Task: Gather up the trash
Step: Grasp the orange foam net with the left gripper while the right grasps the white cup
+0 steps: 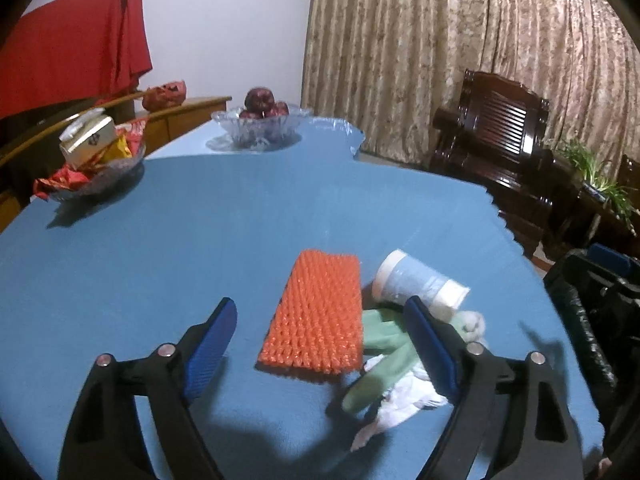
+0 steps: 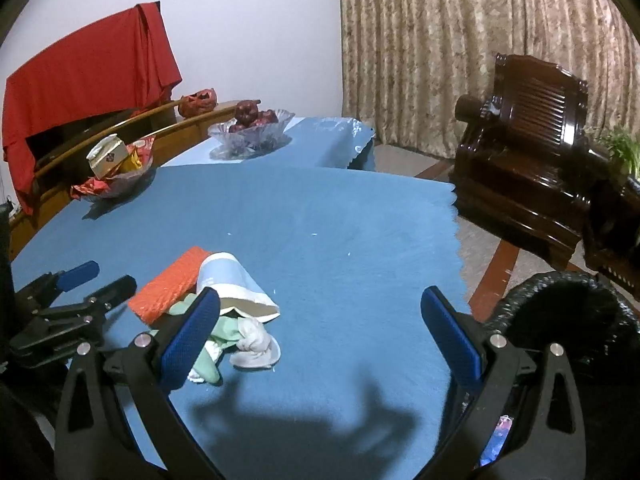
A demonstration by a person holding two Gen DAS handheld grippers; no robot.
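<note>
On the near part of the blue tablecloth point(image 1: 160, 260), an orange foam net point(image 1: 316, 316) lies between the left gripper point(image 1: 320, 344)'s spread, empty fingers; the right gripper point(image 2: 320, 332) is likewise spread and empty. The net should be centred before closing, keeping the green glove point(image 1: 380, 344) and paper cup point(image 1: 416, 284) outside.

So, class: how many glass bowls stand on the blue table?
2. The snack bowl stands at the table's left edge; the fruit bowl sits further back, near the curtain.
</note>
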